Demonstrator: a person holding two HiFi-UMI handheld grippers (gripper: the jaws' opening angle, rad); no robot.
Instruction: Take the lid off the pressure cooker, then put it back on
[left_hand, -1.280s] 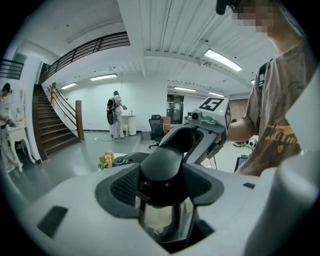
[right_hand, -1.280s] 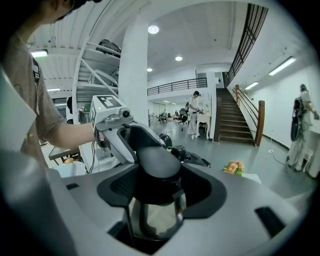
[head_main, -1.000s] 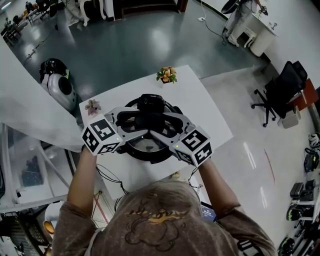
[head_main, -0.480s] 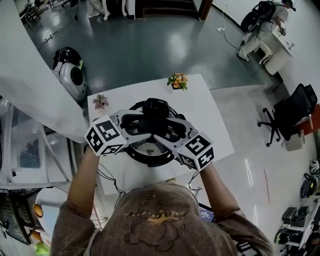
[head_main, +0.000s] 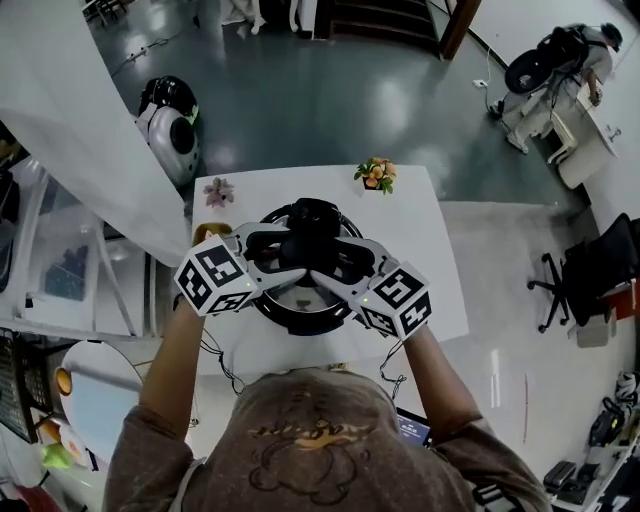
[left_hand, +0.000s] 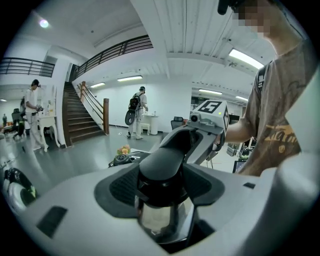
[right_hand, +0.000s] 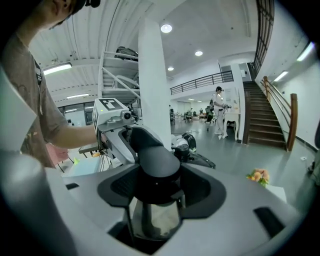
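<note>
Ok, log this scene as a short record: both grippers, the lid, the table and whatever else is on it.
left gripper: shut on the lid handle
right gripper: shut on the same handle, from the opposite side
lid: over the pressure cooker; locked or loose, cannot tell
table: white, cooker mid-table
other items: orange flowers at far right, pink flower at far left

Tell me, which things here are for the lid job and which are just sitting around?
For the job: pressure cooker, lid, handle on the lid, left gripper and right gripper, both clamped on that handle.

Just sitting around: orange flowers and pink flower on the table, office chair on the floor.
</note>
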